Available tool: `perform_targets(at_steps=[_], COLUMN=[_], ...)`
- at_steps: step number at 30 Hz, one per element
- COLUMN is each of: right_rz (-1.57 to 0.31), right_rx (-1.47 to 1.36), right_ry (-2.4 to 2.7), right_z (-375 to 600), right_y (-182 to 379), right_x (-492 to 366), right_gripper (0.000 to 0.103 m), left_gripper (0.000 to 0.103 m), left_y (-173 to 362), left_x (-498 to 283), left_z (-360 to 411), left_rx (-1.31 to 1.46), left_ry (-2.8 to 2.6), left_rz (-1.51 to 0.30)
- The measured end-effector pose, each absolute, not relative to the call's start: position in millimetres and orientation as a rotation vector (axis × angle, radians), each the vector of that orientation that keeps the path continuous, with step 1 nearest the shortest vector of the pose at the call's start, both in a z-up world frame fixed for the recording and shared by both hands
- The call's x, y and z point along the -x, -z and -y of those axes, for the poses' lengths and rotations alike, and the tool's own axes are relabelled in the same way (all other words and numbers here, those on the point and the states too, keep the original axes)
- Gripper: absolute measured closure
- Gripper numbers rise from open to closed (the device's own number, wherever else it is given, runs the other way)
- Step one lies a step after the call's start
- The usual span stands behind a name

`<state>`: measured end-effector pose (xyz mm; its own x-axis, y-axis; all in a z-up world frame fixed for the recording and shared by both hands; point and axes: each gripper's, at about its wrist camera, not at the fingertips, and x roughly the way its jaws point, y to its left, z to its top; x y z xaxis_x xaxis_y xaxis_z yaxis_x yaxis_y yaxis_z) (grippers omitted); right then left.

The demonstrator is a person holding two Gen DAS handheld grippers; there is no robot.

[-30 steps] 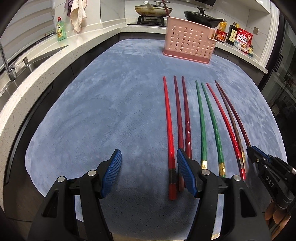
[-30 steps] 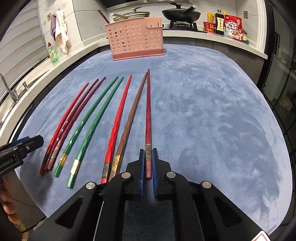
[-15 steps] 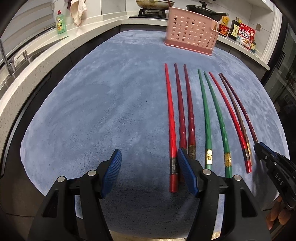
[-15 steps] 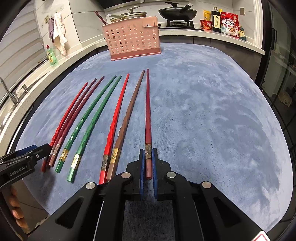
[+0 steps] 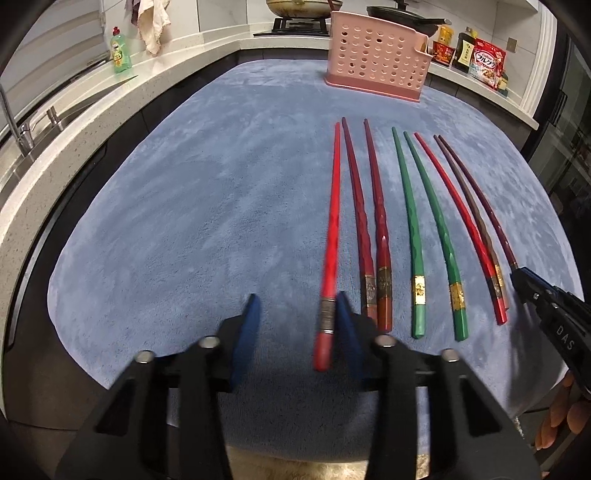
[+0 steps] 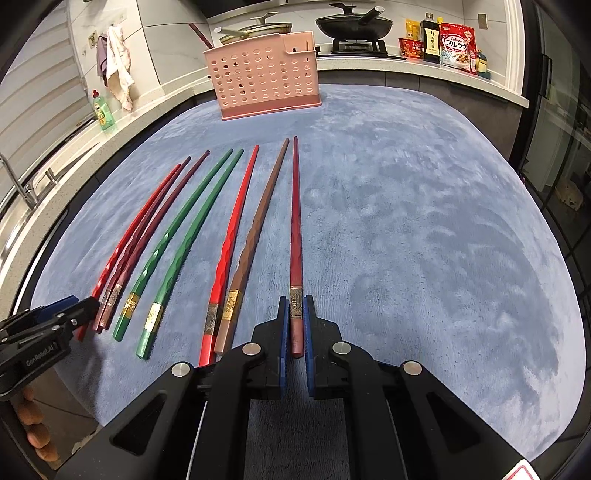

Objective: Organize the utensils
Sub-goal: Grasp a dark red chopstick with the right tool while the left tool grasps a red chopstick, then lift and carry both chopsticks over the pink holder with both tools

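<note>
Several long chopsticks lie side by side on a blue mat (image 5: 184, 221). My left gripper (image 5: 297, 308) is open, its jaws partly closed; the bright red chopstick (image 5: 330, 251) lies between them, against the right pad (image 5: 343, 314). My right gripper (image 6: 295, 310) is shut on the butt end of the dark red chopstick (image 6: 295, 229), the rightmost of the row. Green chopsticks (image 5: 413, 236) lie in the middle of the row. A pink perforated utensil basket (image 5: 376, 55) stands at the far end of the mat; it also shows in the right wrist view (image 6: 264, 75).
A counter with a sink and tap (image 5: 22, 129) runs along the left. A green soap bottle (image 5: 120, 55) and a hanging cloth (image 5: 151, 22) are there. Pans on a stove (image 6: 352, 27) and food packets (image 6: 456, 46) stand behind the basket.
My left gripper has moved right and its jaws have narrowed, so the bright red chopstick now lies between them. The right gripper stays shut on the dark red chopstick.
</note>
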<state>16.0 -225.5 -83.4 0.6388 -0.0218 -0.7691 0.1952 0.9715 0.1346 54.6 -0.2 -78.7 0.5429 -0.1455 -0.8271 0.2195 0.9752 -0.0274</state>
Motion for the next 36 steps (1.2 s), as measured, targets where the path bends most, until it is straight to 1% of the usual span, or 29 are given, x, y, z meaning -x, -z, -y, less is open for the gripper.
perform_targets(at_steps=[2, 3, 12, 26, 36], right_rz=[-0.871, -0.871, -0.84, -0.721, -0.617], right_rx=[-0.216, -0.217, -0.24, -0.269, -0.26], right_ry=[0.123, 0.122, 0.111, 0.108, 0.11], right_z=[225.6, 225.6, 228.5, 245.1, 264.1], right_y=[83.5, 83.3, 66.5, -3.9, -49.5], right_x=[-14.9, -14.2, -8.7, -7.4, -22.5], right_gripper=[0.096, 0.096, 0.096, 0.096, 0.096], left_gripper=[0.09, 0.091, 0.096, 0.096, 0.096], left_y=[77.4, 77.0, 62.7, 6.1, -42.4], left_x=[-54.2, -54.4, -54.6, -64.6, -88.0], left_z=[-3.0, -4.1, -9.4, -21.2, -18.2], left_rx=[-0.068, -0.055, 0.008, 0.062, 0.047], left_ry=[0.219, 0.226, 0.265, 0.273, 0.274], left_rz=[-0.978, -0.985, -1.001, -0.93, -0.837])
